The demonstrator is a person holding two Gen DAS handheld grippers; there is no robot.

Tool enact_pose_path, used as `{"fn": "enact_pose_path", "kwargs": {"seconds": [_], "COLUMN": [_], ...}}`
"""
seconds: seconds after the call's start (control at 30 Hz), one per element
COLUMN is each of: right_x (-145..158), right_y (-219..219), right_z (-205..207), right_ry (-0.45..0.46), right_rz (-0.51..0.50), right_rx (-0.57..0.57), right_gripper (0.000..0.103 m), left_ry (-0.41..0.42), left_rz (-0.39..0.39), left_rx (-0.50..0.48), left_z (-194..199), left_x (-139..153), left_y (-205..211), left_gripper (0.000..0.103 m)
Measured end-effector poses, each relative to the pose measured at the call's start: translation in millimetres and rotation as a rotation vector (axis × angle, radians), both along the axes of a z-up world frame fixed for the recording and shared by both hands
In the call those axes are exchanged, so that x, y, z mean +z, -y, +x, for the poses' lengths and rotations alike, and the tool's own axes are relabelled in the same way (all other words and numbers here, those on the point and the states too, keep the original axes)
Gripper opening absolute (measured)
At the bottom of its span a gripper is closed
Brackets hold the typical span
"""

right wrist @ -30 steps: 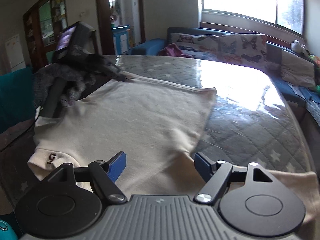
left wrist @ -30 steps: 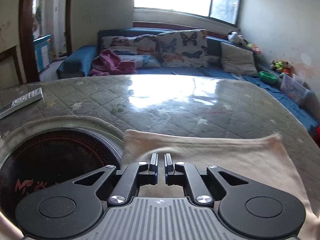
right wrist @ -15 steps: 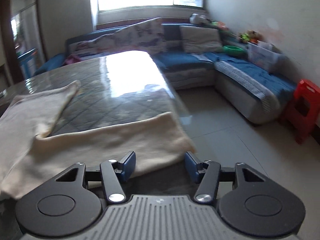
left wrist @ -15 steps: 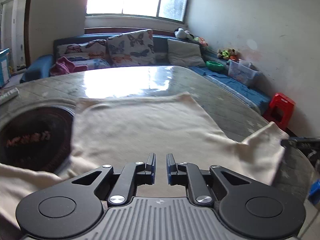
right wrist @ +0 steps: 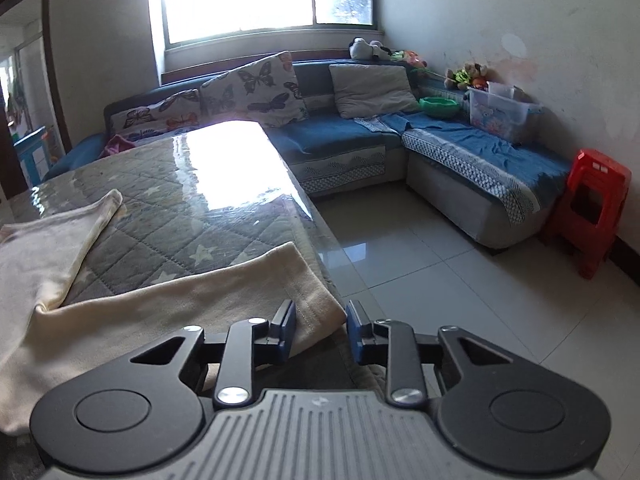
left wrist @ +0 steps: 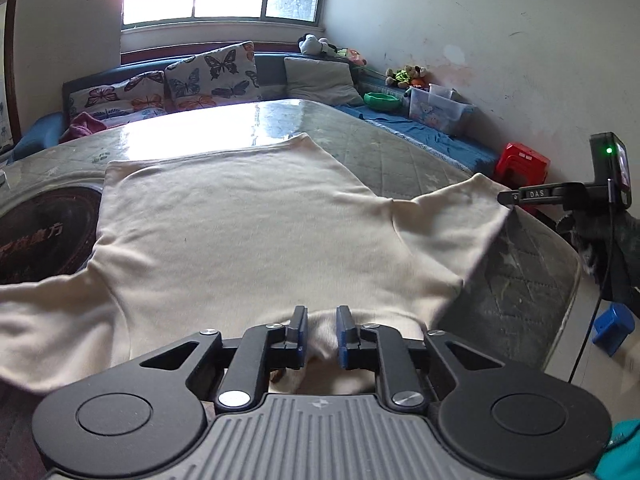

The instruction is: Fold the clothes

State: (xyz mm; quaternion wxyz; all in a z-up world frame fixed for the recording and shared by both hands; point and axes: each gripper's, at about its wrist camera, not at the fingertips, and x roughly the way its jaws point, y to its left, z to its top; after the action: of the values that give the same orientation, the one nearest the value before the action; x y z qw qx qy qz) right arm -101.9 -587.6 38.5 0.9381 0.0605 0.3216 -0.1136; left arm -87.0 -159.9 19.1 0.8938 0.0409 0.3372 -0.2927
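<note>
My right gripper (right wrist: pixel 320 330) is closing around the sleeve (right wrist: pixel 256 284) cuff at the table (right wrist: pixel 224 200) edge and may miss it; my left gripper (left wrist: pixel 321 334), opening over the collar, holds nothing.

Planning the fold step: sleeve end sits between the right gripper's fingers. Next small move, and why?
Probably finish closing the right gripper on the sleeve cuff. Its jaws are closing, with the cuff's corner between them at the table edge but a gap still showing. The left gripper, jaws opening over the collar area of the cream shirt, isn't gripping anything.
</note>
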Motion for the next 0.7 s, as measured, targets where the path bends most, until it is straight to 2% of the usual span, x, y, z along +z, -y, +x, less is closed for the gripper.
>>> {"fn": "enact_pose_path", "kwargs": {"seconds": [0.1,0.27,0.37,0.43,0.5,0.63,0.7], "right_x": [1,2,1,0,0,12,22], "right_y": [-4,-5,-6,-6,-7,-7,-7], "right_z": [2,4,4,4,3,-3,-8], "right_ry": [0.002,0.004,0.011,0.016,0.022,0.070,0.104], "right_rz": [-0.010,0.000,-0.005,-0.009,-0.014,-0.025,-0.029], "right_rx": [0.014,0.012,0.019,0.025,0.028,0.023,0.023], "right_gripper": [0.016,0.017,0.017,0.010,0.009,0.008,0.008], "left_ry": [0.017,0.078,0.057,0.040,0.037,0.084,0.078], "left_rz": [0.002,-0.011,0.028,0.047,0.065,0.024,0.002], "left_rx": [-0.020,-0.001,0.012,0.007,-0.005,-0.042,-0.070], "left_z": [-8,-16,-15,-16,-17,-12,-5], "left_x": [2,17,10,4,3,21,24], "left_y": [-2,-12,-16,-17,-16,-5,9], "left_gripper": [0.026,0.028,0.028,0.028,0.028,0.028,0.028]}}
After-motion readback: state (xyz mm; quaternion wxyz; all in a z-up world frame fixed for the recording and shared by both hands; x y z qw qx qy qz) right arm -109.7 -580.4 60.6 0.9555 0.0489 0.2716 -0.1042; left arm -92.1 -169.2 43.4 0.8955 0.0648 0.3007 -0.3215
